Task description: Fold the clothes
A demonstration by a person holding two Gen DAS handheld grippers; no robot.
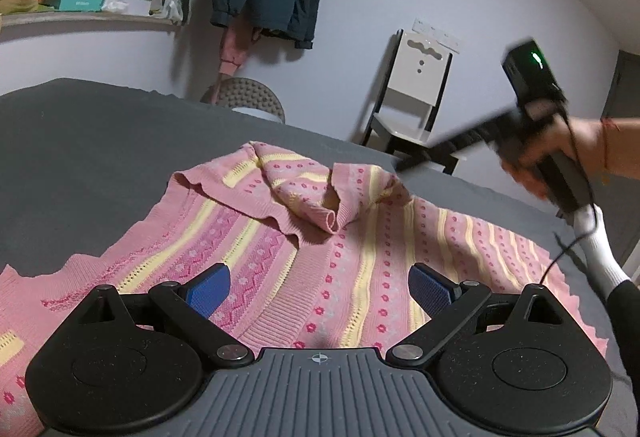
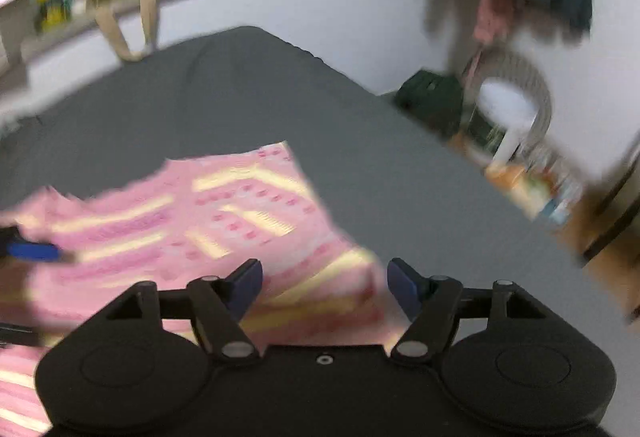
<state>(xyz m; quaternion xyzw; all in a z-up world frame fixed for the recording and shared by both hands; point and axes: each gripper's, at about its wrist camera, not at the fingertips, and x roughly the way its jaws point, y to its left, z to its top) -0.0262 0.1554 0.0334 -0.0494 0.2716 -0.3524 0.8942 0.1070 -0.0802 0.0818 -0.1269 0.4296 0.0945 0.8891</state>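
Pink striped knit sweater [image 1: 320,261] spread on dark grey bed [image 1: 100,141], mostly flat. 1 sleeve [image 1: 304,193] folded in over the body, bunched, cuff pointing toward near side; looks like fold 1 only, roughly placed. Far hem edge wavy, not squared. Left gripper [image 1: 320,287] hovering low over sweater middle, jaws wide, nothing between blue pads [image 1: 210,287]. Right gripper [image 2: 324,287] also wide and empty, over the sweater's right edge per right wrist view; that view heavily motion-blurred, so exact contact with fabric not readable. Same gripper visible from left wrist view, up in the air at right, hand [image 1: 560,161] on handle, blurred. Estimate: early stage, maybe 1 of 3-4 folds in. Remaining, judged from layout: tidy the bunched sleeve, bring in other sleeve (not clearly visible), fold body in half or thirds. Risk: loose knit drags and re-bunches on pull.
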